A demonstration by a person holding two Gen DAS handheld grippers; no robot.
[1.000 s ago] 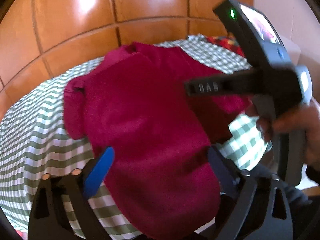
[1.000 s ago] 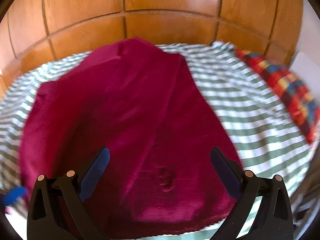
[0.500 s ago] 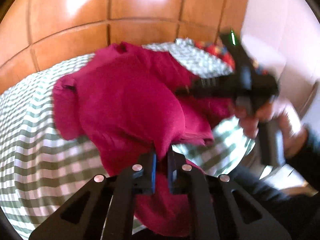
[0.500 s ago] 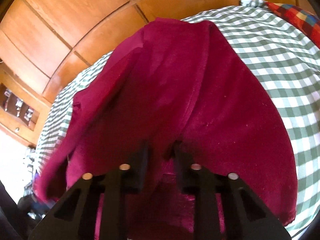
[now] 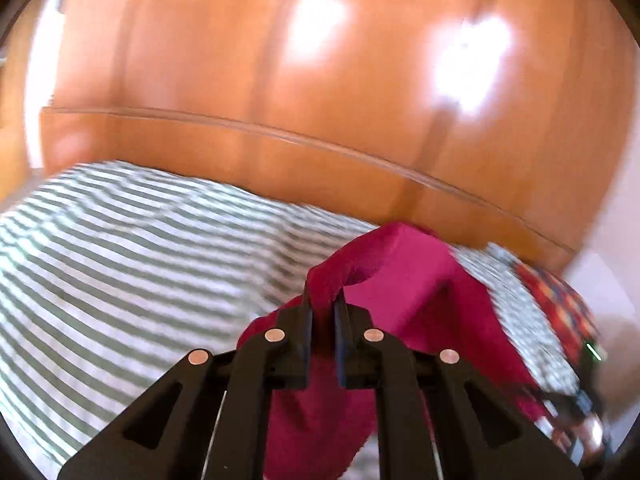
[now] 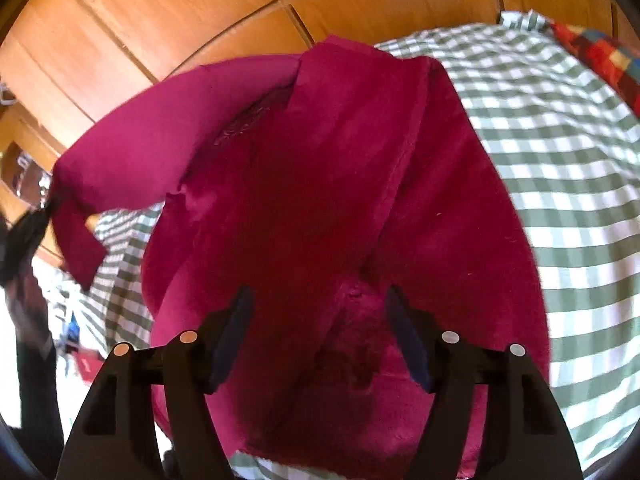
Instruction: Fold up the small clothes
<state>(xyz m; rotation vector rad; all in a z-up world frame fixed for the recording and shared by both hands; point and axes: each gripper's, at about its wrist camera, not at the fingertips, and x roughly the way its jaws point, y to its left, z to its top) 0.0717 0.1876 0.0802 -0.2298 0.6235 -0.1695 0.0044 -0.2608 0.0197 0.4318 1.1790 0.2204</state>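
Your left gripper (image 5: 322,316) pinches a fold of the red garment (image 6: 340,200), lifting it off the checked cloth (image 6: 560,152), whose striped expanse lies bare to its left. Your right gripper (image 6: 320,320) hovers over the garment's body, jaws opening, pads clear of the fabric.

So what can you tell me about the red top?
The red top is a small, soft, fuzzy-looking garment in deep magenta red, with a seam down its front. It lies mostly spread on the green checked cloth. One side is lifted off the cloth, pinched in the shut left claw, so it hangs in a fold with a flap dangling. The right claw hovers over the lower part, its jaws opening and not pressing the fabric.
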